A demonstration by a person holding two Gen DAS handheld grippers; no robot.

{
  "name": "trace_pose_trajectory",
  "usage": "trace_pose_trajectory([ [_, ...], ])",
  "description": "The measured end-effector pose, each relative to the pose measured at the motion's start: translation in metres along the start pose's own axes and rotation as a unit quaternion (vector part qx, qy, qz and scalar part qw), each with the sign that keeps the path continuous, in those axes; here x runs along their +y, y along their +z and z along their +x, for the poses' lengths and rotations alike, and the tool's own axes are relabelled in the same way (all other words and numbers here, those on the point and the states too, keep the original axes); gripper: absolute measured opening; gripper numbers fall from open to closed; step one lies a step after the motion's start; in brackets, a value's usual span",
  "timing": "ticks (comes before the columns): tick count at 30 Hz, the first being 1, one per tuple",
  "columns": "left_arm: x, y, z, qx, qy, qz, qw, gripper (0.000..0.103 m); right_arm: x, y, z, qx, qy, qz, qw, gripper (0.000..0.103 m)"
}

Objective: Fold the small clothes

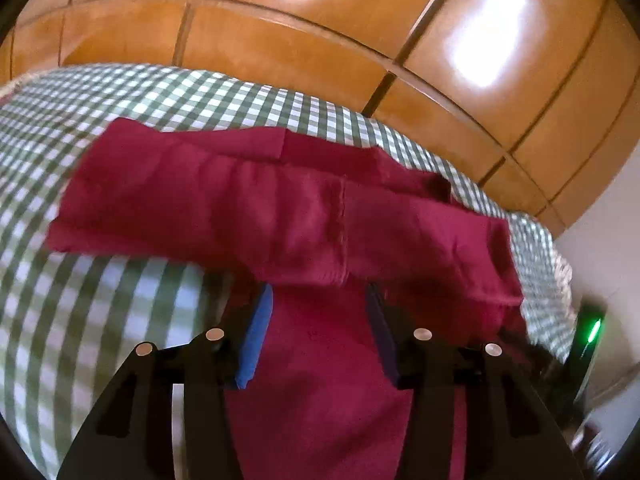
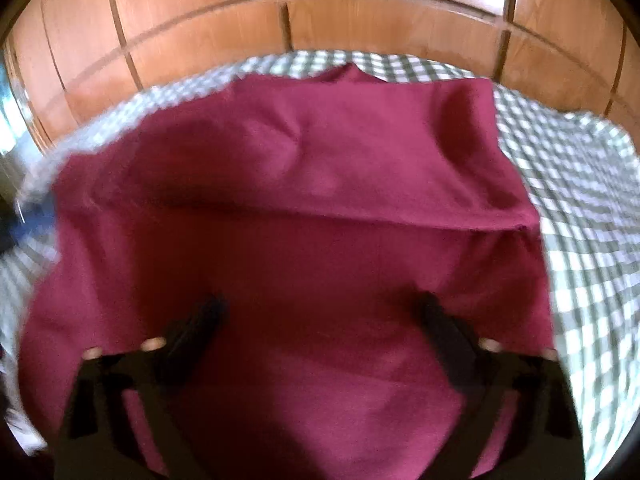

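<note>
A dark red garment point(image 1: 256, 200) lies on a green-and-white checked cloth point(image 1: 100, 120), with a folded band of it lying across. My left gripper point(image 1: 320, 292) is open, its blue-padded fingers point(image 1: 258, 332) over the near part of the garment, the tips at the edge of the folded band. In the right wrist view the same red garment point(image 2: 320, 184) fills the middle, with a crease across it. My right gripper point(image 2: 320, 304) is open wide just above the cloth, holding nothing. The view is blurred.
Orange-brown wooden cupboard doors point(image 1: 320, 32) stand behind the checked surface and show in the right wrist view too point(image 2: 200, 20). A dark device with a green light point(image 1: 592, 332) sits at the right edge. The checked cloth point(image 2: 580, 200) extends to the right of the garment.
</note>
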State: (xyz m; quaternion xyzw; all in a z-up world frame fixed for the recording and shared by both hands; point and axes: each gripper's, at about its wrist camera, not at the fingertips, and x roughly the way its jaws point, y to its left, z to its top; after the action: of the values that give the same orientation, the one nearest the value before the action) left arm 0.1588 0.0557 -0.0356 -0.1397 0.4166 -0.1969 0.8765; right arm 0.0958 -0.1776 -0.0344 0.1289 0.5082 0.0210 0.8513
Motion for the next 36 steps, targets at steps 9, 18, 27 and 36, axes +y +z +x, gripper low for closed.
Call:
trace_pose_trajectory([
  [9,0.008,-0.050,0.005,0.010,0.002,0.012,0.9999,0.047,0.102,0.057,0.062,0.077,0.166,-0.001,0.983,0.051],
  [18,0.009,-0.053,0.008,-0.008,0.001,0.024,0.9997,0.047,0.155,0.083,0.082,0.072,0.127,-0.059,0.988,0.008],
  [27,0.021,-0.036,0.000,0.012,-0.016,-0.045,0.9988,0.047,0.069,0.105,-0.003,-0.054,0.086,0.000,0.995,0.007],
  [36,0.023,-0.007,0.016,0.036,0.063,-0.048,0.9962,0.047,-0.054,0.092,-0.018,-0.071,-0.003,0.102,0.992,0.006],
])
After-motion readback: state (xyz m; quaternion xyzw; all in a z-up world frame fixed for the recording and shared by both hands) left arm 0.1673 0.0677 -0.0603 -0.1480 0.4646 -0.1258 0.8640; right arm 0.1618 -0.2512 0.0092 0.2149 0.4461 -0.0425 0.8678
